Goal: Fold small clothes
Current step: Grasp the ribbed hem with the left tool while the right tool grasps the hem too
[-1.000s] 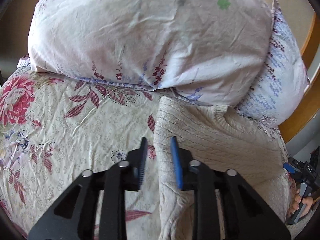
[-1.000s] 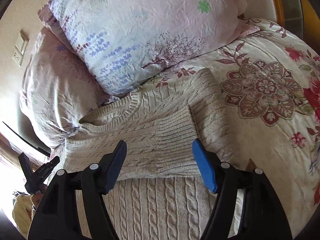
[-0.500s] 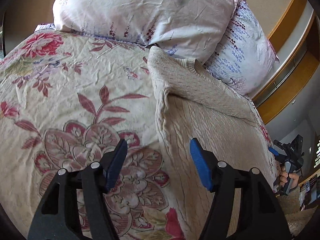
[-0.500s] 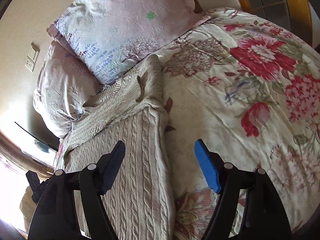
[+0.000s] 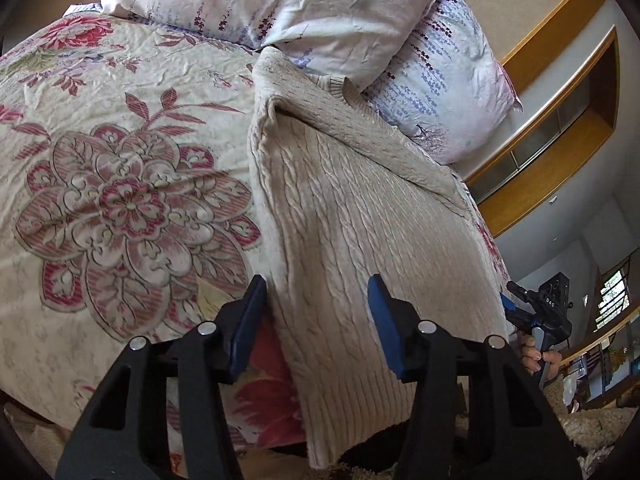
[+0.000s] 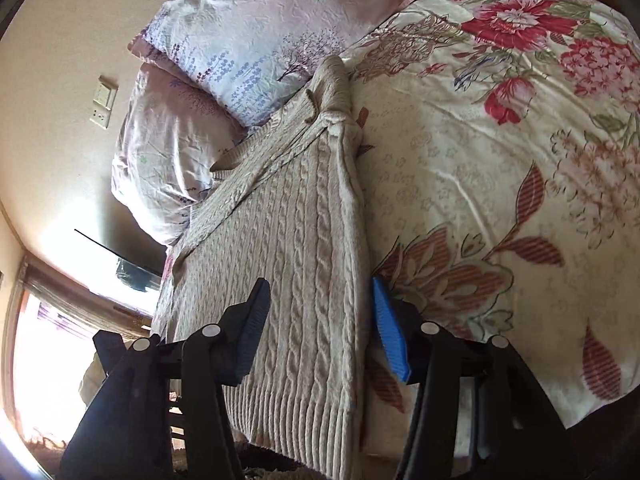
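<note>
Left tongs (image 5: 316,320) closing, pads astride the sweater (image 5: 360,220) left edge near the hem, not yet pinching. Sweater lies lengthwise on the bed (image 5: 120,160), sleeves folded across the chest, collar up by the pillows (image 5: 280,8), hem hanging over the bed's near edge. Right tongs (image 6: 320,320) also closing, pads astride the sweater's (image 6: 296,240) right edge above the ribbed hem, no pinch yet. Hand (image 5: 536,356) with the right tongs shows at far right of left view.

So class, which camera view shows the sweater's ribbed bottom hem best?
The right wrist view: the sweater's ribbed hem spreads across the bed edge. The left wrist view shows only one narrow corner of it.
</note>
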